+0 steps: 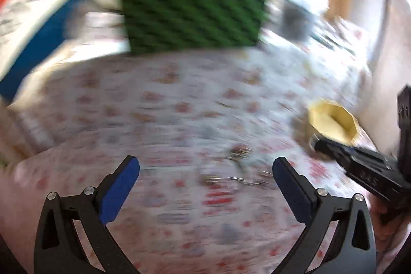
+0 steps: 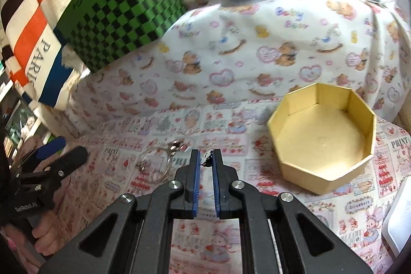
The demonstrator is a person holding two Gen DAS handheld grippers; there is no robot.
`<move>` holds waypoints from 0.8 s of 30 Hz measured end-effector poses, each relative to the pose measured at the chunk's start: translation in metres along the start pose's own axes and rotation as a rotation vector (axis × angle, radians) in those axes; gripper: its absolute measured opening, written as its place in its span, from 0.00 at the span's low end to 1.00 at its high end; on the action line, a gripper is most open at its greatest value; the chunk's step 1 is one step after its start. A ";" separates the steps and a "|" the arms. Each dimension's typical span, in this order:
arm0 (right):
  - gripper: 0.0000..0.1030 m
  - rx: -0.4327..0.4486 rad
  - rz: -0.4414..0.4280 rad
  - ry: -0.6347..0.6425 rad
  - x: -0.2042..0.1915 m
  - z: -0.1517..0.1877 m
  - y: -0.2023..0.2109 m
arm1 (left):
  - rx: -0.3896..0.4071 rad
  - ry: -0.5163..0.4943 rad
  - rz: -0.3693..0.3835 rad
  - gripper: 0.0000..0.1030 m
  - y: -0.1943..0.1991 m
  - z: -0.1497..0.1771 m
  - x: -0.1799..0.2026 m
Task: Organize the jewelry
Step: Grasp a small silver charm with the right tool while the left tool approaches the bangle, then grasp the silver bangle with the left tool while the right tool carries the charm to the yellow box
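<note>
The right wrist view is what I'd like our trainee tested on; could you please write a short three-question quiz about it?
1. True or false: the octagonal box is empty.
2. What is the right gripper shut on: A) a small dark jewelry piece, B) the wire bracelet, C) nothing?
3. On which side of the right gripper does the bracelet lie in the picture?

Key: 1 true; 2 A; 3 left.

Matt cardboard box (image 2: 323, 135) on soft printed cloth (image 2: 231, 63).
</note>
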State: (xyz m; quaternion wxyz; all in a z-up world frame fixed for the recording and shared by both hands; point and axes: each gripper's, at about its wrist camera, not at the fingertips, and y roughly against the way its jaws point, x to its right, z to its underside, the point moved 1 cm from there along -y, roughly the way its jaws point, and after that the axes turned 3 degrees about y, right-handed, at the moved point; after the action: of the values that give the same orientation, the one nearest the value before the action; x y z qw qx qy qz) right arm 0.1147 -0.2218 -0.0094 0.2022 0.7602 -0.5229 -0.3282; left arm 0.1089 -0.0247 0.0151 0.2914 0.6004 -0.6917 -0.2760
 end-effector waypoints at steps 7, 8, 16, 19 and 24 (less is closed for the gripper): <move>0.09 0.079 0.035 -0.039 0.016 -0.006 0.012 | -0.189 0.014 0.045 1.00 -0.070 0.005 0.019; 0.09 0.089 0.058 -0.028 0.017 -0.007 0.013 | -0.183 0.019 0.043 1.00 -0.073 0.007 0.019; 0.09 0.012 0.069 -0.006 0.015 -0.003 -0.003 | -0.127 0.070 0.039 0.96 -0.084 0.021 0.005; 0.10 0.013 0.079 0.005 0.014 -0.001 -0.005 | -0.153 0.084 0.041 0.81 -0.090 0.022 -0.002; 0.10 0.007 0.048 -0.008 0.015 -0.002 -0.004 | -0.152 0.059 0.050 0.69 -0.090 0.024 -0.001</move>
State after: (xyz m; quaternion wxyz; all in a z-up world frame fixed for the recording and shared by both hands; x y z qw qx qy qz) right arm 0.1224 -0.2343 -0.0145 0.2054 0.7468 -0.5429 -0.3246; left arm 0.1520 -0.0341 -0.0671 0.3630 0.5668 -0.6749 -0.3025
